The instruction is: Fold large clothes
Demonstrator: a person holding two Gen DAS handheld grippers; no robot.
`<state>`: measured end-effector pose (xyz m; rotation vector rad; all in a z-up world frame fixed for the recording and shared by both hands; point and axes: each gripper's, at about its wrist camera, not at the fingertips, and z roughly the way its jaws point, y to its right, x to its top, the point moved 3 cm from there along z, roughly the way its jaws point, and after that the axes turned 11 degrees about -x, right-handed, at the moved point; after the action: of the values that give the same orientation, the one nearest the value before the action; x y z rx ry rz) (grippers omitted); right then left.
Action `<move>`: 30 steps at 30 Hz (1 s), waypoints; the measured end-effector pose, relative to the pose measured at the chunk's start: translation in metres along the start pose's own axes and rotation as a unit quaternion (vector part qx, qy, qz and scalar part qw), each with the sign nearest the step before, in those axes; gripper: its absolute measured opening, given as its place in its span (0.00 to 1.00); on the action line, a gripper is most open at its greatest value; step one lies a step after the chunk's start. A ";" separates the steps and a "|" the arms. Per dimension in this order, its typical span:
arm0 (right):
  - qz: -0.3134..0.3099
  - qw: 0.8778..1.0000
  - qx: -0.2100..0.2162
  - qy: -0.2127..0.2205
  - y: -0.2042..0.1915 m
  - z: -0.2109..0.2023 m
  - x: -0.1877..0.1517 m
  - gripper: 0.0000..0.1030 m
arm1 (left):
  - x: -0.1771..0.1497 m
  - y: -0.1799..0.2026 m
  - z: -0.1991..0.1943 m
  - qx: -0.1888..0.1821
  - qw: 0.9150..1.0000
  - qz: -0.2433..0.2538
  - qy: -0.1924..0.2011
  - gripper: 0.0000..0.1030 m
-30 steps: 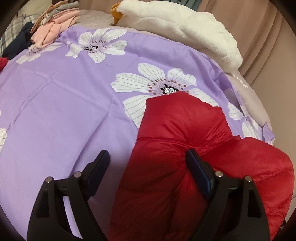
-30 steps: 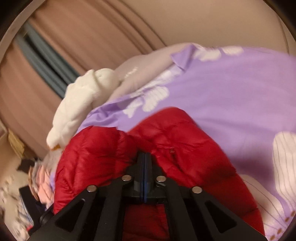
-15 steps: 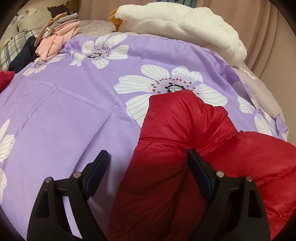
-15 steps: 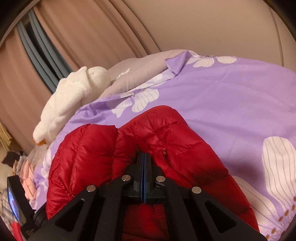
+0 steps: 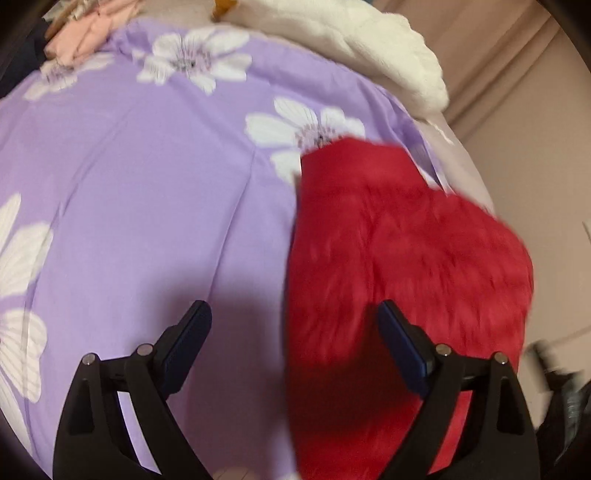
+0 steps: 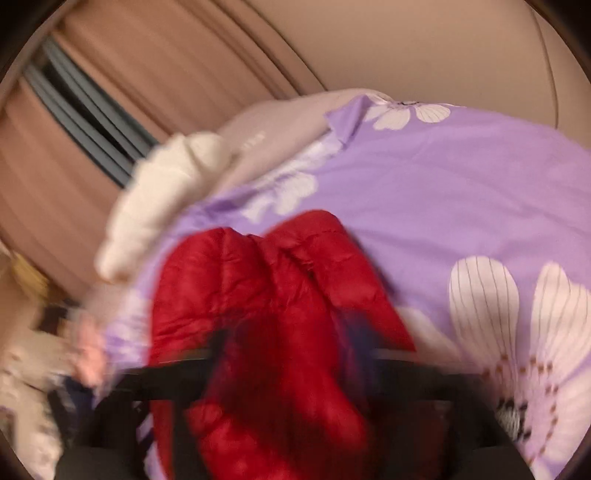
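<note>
Left gripper [image 5: 291, 332] spread wide, holding nothing, right finger over the red puffer jacket [image 5: 399, 251] heaped on the purple floral bedspread [image 5: 147, 184] at 3 o'clock. Right gripper [image 6: 291, 354] too blurred to tell. White plush blanket [image 5: 369, 44] bunched at 1 o'clock, pink clothes [image 5: 88, 33] at 11.

We see a bed under a purple sheet [image 5: 147, 206] printed with white flowers, a white plush blanket [image 5: 369, 48] heaped at its far edge. Behind hang beige curtains [image 6: 166, 74] with a dark gap [image 6: 85, 122], beside a plain beige wall [image 6: 424, 48].
</note>
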<state>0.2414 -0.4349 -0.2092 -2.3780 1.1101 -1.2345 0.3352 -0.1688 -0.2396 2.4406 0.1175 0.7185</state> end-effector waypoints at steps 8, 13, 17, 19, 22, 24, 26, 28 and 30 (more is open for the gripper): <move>-0.045 0.997 -0.017 -0.062 0.013 0.018 -0.027 1.00 | -0.053 -0.019 0.000 -0.036 0.999 -0.017 0.007 0.94; 0.049 0.984 0.091 -0.143 0.042 0.059 -0.039 0.97 | -0.057 -0.006 0.015 -0.077 0.997 -0.009 0.014 0.90; 0.019 0.985 0.118 -0.124 0.032 0.064 -0.039 0.71 | -0.050 -0.001 0.018 -0.128 0.991 -0.038 0.003 0.62; 0.046 0.979 0.144 -0.133 0.033 0.067 -0.039 0.64 | -0.049 -0.003 0.015 -0.177 0.981 -0.073 -0.013 0.44; 0.021 0.971 0.194 -0.140 0.009 0.057 -0.038 0.54 | -0.041 -0.003 0.002 -0.144 0.989 -0.040 -0.007 0.36; -0.006 0.960 0.239 -0.146 -0.016 0.049 -0.046 0.51 | -0.038 -0.002 -0.010 -0.133 0.991 -0.011 -0.005 0.15; -0.024 0.955 0.255 -0.151 -0.042 0.047 -0.057 0.51 | -0.033 -0.005 -0.026 -0.129 0.992 -0.010 -0.005 0.06; -0.040 0.948 0.270 -0.162 -0.064 0.052 -0.067 0.51 | -0.026 -0.013 -0.044 -0.107 0.994 0.001 0.014 0.06; -0.034 0.941 0.284 -0.180 -0.079 0.061 -0.078 0.47 | -0.024 -0.022 -0.057 -0.098 0.995 0.010 0.027 0.06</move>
<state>0.3017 -0.3324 -0.2529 -2.0771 0.4774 -0.9201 0.2864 -0.1267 -0.2243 2.2391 0.0429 0.7682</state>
